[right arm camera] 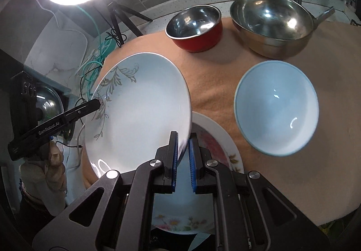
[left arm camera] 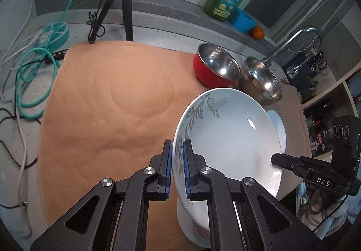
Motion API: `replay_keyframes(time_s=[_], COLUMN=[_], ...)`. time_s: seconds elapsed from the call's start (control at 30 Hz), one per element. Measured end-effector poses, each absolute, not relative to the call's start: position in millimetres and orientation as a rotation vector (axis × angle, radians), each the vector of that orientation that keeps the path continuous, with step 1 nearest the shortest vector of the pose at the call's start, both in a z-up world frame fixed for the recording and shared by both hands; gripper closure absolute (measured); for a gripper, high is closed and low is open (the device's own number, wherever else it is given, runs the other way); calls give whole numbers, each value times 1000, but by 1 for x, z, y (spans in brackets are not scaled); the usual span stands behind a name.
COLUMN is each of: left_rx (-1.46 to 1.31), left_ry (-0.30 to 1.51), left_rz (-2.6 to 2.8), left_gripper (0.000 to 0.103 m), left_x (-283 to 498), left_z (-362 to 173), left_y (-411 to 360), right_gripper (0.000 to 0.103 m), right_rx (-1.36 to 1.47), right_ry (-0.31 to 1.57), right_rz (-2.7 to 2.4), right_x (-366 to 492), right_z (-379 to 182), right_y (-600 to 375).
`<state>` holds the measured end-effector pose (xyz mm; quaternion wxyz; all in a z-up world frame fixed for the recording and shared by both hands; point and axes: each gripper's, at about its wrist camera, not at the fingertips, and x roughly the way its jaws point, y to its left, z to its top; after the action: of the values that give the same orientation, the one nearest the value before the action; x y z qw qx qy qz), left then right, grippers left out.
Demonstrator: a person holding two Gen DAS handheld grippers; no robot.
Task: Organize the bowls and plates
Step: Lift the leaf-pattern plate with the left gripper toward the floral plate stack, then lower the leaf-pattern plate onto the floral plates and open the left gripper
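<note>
Glazed white china with a grey leaf pattern, the plate [right arm camera: 140, 111] hangs tilted above the orange cloth [left arm camera: 108, 104], my left gripper [left arm camera: 177, 169] and my right gripper [right arm camera: 183, 160] each clamped on opposite rims. It looks stiff, slippery and breakable, so I judge the rim the only sound hold. Beneath lies a flowered plate [right arm camera: 216, 151]; just beside stands the pale blue bowl [right arm camera: 276, 106], with the red bowl [right arm camera: 195, 28] and the steel bowl [right arm camera: 273, 23] beyond.

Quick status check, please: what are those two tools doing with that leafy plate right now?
Left tool and right tool both shut on leaf-pattern plate, opposite rims. Plate lifted, tilted. Flowered plate beneath, light blue bowl alongside.
</note>
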<state>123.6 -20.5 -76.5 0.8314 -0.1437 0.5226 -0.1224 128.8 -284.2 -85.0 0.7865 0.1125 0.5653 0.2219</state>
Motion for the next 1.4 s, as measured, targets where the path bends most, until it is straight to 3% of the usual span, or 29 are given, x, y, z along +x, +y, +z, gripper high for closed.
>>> replay_keyframes(time_s=[1.4], left_rx=[-246], left_ry=[1185], left_rz=[-265], left_gripper=[95], left_x=[74], left_z=[-102], left_y=[-61], right_gripper=[94], right_rx=[163], right_ry=[1303], right_rz=[442], right_x=[73], right_z=[-122], right_y=[-313])
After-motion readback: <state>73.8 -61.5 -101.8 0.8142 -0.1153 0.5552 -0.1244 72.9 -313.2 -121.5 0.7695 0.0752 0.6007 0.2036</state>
